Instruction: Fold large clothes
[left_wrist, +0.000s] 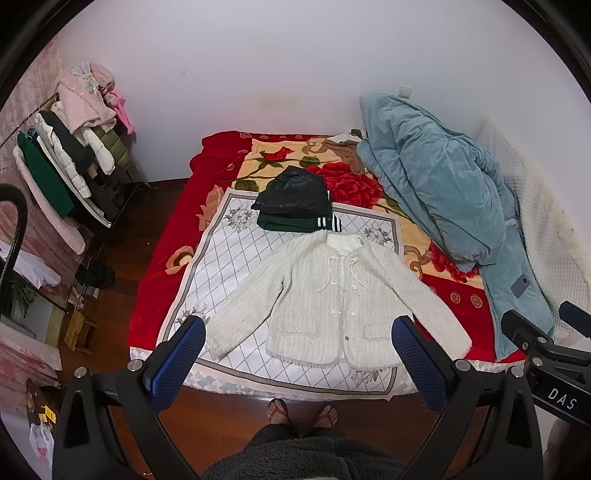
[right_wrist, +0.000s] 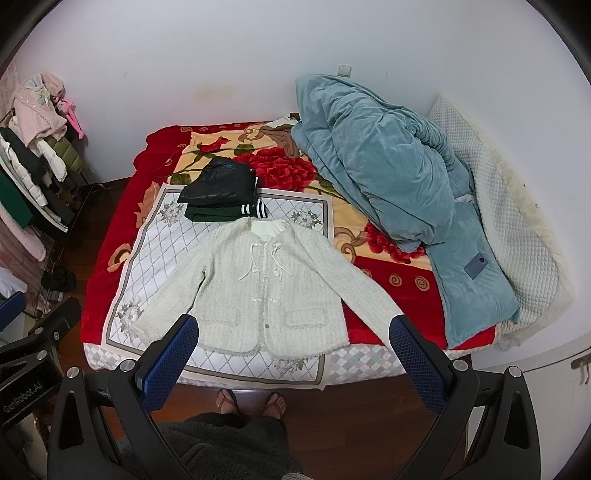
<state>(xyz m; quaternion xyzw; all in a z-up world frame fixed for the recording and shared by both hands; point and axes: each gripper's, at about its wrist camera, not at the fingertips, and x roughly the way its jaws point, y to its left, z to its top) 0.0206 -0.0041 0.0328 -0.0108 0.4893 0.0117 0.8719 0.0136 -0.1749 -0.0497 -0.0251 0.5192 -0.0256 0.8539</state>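
White jacket (left_wrist: 332, 295) lies flat, front up, sleeves spread on the bed (left_wrist: 166, 280) near its foot edge, ready for folding, with both the left gripper (left_wrist: 299, 354) and right gripper (right_wrist: 293, 350) wide open, empty, raised above it.

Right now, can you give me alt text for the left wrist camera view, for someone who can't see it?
A white knit cardigan lies spread flat, sleeves out, on a patterned cloth over a red floral bed, framed by the open left gripper, which holds nothing. Behind the cardigan sits a stack of folded dark clothes; a blue quilt is heaped to the right.
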